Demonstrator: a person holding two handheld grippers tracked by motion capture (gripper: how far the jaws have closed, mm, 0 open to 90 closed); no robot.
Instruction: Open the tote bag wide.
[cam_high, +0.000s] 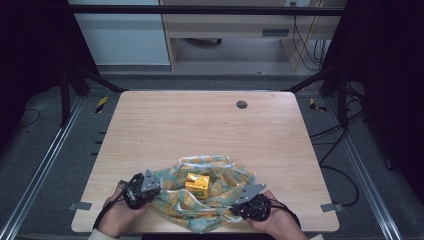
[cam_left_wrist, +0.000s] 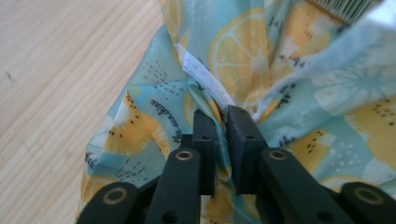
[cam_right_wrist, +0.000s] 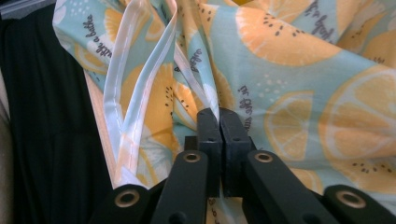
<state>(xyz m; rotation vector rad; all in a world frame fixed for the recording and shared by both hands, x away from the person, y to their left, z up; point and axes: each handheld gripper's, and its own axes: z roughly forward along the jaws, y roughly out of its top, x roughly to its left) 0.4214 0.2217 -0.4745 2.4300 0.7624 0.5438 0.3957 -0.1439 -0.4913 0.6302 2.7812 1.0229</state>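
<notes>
I have the left hand-held gripper (cam_high: 150, 186) and right hand-held gripper (cam_high: 246, 196) at the tabletop's (cam_high: 200, 125) near edge, each pinching the lemon-print cloth bag (cam_high: 225, 175) between its 2 jaws. The bag lies crumpled between them. Just beyond, a yellow box (cam_high: 197, 184) sits in its folds.

Light wood counter (cam_high: 200, 125) | grey round cap (cam_high: 242, 104) near far edge | lemon-print cloth bag (cam_high: 220, 172) crumpled at near edge.
</notes>
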